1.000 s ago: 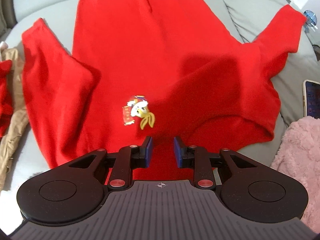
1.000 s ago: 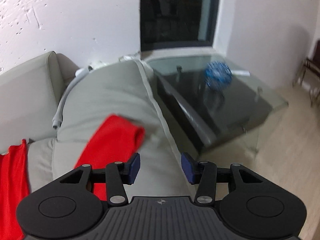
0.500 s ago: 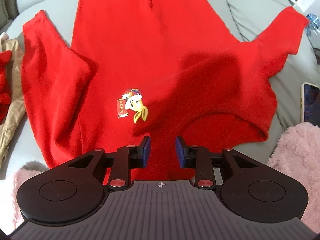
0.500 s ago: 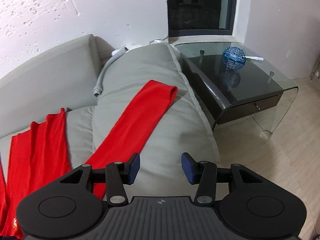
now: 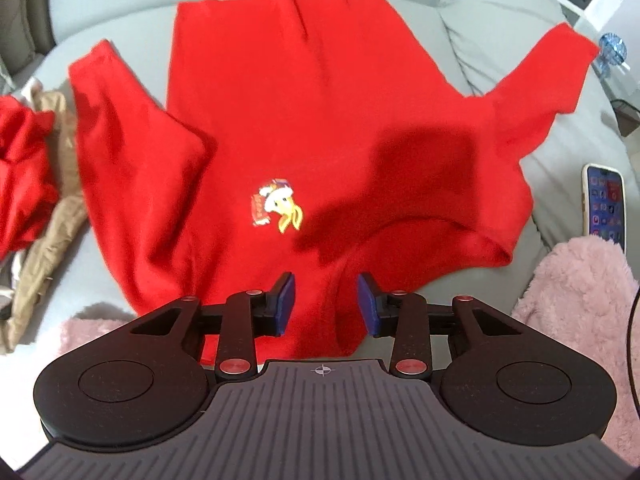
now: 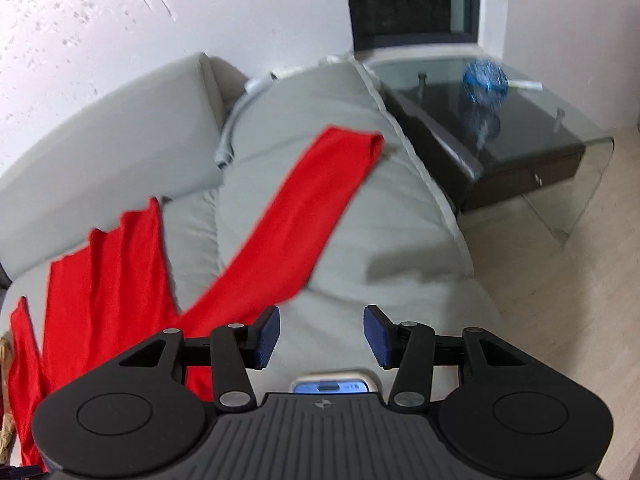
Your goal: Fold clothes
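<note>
On the grey sofa our red sweater lies spread mid-frame. Our left gripper has opened its jaws wider; right gripper, jaws apart, has swung toward the sleeve, ready to fold.

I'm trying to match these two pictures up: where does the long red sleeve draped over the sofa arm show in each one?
Left wrist view: the sleeve runs to the upper right, its cuff near the picture's right edge.
Right wrist view: the sleeve crosses the middle diagonally, cuff at upper right, above the open right gripper.
Shared landmark: the blue ball on the glass table.
</note>
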Available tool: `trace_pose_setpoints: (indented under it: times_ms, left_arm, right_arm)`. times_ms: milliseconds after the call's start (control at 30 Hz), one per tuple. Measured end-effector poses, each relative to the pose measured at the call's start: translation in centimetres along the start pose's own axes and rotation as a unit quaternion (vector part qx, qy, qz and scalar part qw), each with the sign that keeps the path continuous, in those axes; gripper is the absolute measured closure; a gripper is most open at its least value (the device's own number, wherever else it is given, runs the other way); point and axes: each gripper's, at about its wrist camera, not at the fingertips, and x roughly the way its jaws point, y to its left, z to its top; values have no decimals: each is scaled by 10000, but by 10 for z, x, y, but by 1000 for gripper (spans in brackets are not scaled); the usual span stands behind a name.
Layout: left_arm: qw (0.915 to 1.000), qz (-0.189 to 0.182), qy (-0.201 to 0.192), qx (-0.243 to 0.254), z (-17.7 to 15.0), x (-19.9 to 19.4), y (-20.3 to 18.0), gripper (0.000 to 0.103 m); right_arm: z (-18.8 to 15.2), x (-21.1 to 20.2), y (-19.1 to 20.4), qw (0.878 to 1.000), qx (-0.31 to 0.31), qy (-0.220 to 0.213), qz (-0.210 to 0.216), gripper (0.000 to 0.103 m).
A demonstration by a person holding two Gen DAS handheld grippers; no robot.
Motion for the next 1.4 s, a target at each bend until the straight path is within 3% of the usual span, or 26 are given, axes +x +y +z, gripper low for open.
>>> trace_pose_setpoints:
  times_ms: [233,667,1067,1233,1400]
  left_arm:
    - [9997,-77,-218,-3,-5,-18,-4,63]
    - [9998,-100,-118,124,-12,-22,-15,63]
    - [9997,-21,212,-104,6,16,-6,63]
    - [9986,101,410,-312,23,41,0,63]
    - [9968,190,590,-498,34,59,7,63]
  right_arm:
    - [-1,-35,6,9990,-245,-353,89,55]
    - [-24,-27,-14,9999,56,-101,53,55]
    - [-13,46,-54,9978,644,64,-150,55]
    - [19,96,-69,9949,985,-114,-154,57]
    - [67,152,-81,9821,1800,-501,225,55]
